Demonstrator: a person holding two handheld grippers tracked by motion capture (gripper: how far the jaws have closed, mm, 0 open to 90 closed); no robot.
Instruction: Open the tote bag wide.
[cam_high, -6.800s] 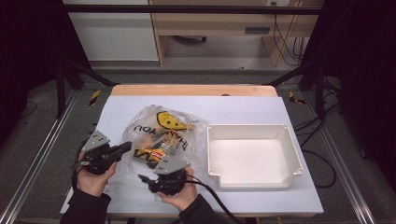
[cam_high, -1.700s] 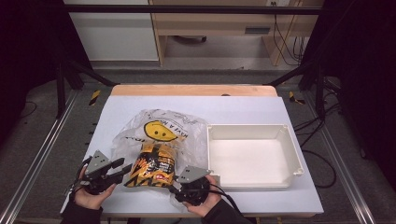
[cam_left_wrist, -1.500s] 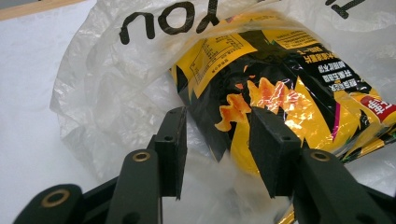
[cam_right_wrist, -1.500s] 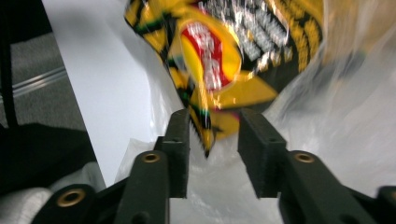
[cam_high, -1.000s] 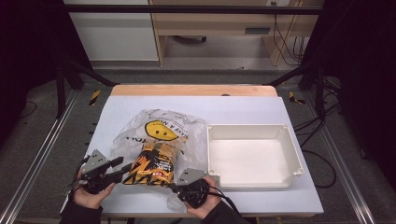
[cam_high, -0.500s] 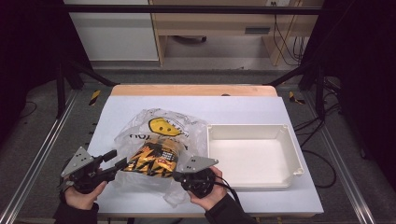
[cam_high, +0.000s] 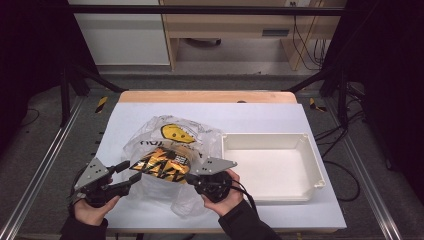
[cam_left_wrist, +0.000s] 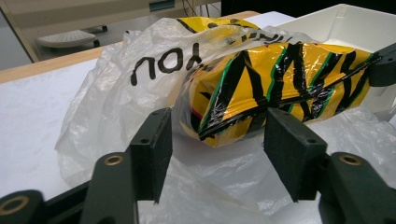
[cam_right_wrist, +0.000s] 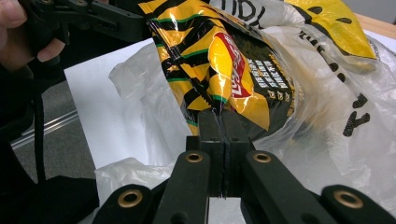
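Hand-held gripper jaws differ: the right hand-held gripper (cam_right_wrist: 219, 133) is clamped on the near edge of the yellow-and-black striped foil snack bag (cam_high: 162, 164), holding it raised above the white bench (cam_high: 260, 120). Its long axis runs across between both hands, half out of the crinkled clear plastic carrier bag with a yellow smiley (cam_high: 172, 134). Nearby, the left hand-held gripper (cam_left_wrist: 215, 154), jaws just been opening, stands apart, gripping nothing, the snack bag's end just ahead. An empty white rectangular plastic tray (cam_high: 312, 165) lies rightward, nearer the right hand.

Yellow, black-striped snack bag (cam_high: 162, 166), translucent white smiley-printed plastic bag (cam_high: 172, 134), white tray (cam_high: 312, 165), pale table (cam_high: 260, 117)
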